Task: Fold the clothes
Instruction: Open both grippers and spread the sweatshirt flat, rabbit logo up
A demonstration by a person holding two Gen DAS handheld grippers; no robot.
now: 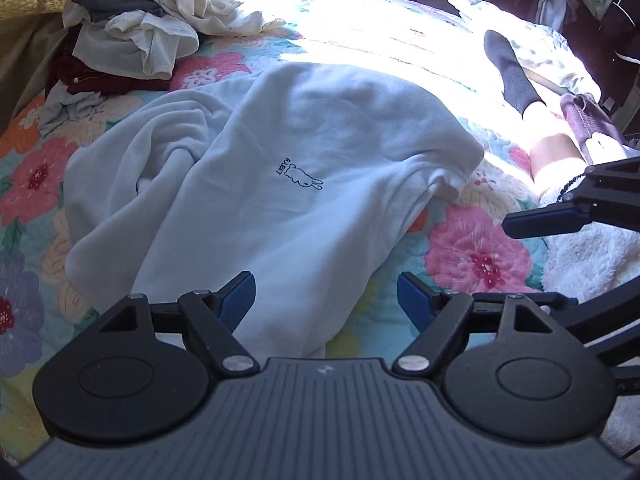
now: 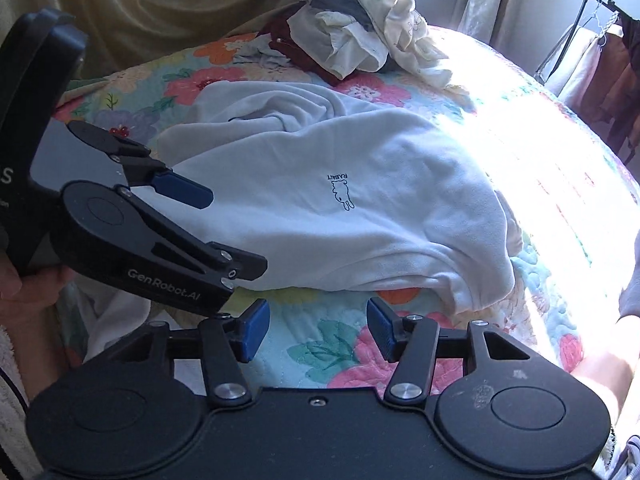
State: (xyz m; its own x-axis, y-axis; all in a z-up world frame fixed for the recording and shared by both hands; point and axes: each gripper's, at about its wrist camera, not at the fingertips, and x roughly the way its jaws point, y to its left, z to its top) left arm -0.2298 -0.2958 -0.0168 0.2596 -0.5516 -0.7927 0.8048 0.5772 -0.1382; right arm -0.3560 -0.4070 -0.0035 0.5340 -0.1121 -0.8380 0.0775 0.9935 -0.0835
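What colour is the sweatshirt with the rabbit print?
Pale blue sweatshirt, with a dark outline rabbit; clearest in the left wrist view.

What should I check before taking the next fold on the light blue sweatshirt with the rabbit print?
1. Left tongs open with nothing between them: ok.
2. Right tongs open, over bare quilt, nothing held: ok.
3. Light blue sweatshirt lying flat: not ok, bunched folds on the side toward the clothes pile.
4. Near hem reachable: ok, it lies just ahead of the left tongs.
5. Sleeves tucked evenly: cannot tell, they are hidden under the body.
6. Clothes pile clear of the sweatshirt: ok, quilt shows between them.
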